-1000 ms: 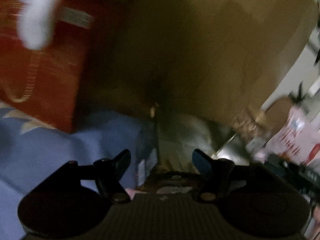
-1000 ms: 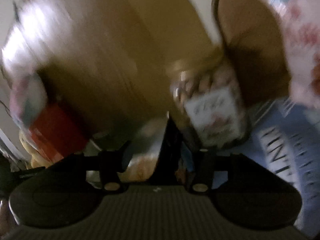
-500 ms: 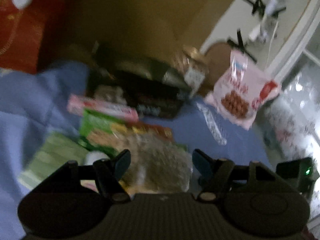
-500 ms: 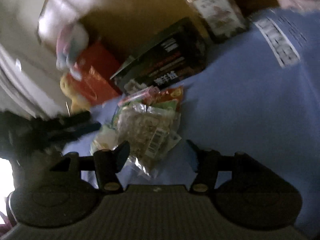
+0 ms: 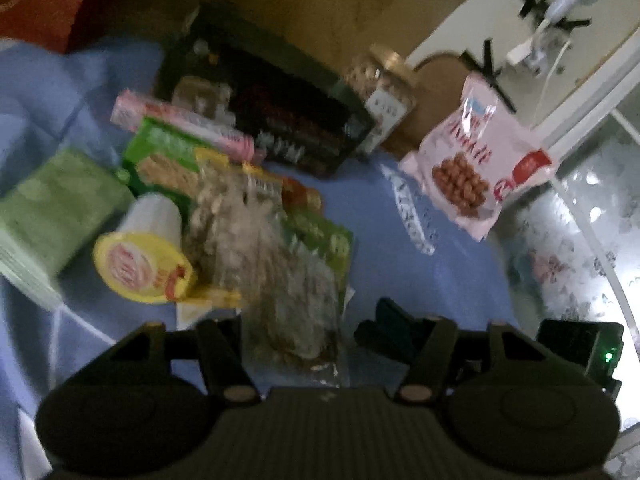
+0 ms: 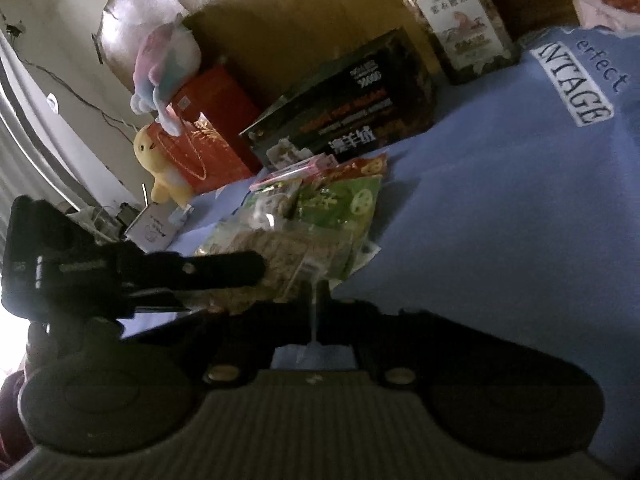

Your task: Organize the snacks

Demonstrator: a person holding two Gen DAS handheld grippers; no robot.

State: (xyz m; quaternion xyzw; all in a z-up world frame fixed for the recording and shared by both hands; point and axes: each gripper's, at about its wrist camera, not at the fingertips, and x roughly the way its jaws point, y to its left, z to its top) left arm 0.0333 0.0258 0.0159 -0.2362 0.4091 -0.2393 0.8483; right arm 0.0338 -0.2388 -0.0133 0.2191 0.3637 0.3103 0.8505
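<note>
A pile of snack packets lies on a blue cloth (image 5: 400, 264). On top is a clear bag of pale snacks (image 5: 272, 264), with green packets (image 5: 164, 160), a pink box (image 5: 180, 124) and a yellow-lidded cup (image 5: 140, 252) beside it. My left gripper (image 5: 308, 332) is open, its fingers either side of the clear bag's near end. In the right wrist view the clear bag (image 6: 288, 256) lies just ahead of my right gripper (image 6: 316, 308), whose jaws look close together at the bag's edge. The left gripper (image 6: 200, 276) reaches in from the left.
A dark box (image 5: 280, 120) and a nut jar (image 5: 384, 96) stand behind the pile against a cardboard wall. A pink bag of round snacks (image 5: 476, 160) stands at the right. A red box (image 6: 208, 128) and plush toys (image 6: 164, 160) are at the far left.
Both grippers have swung down from facing the cardboard wall to the snack pile and moved close to the clear bag. The right gripper's fingers have come together.
</note>
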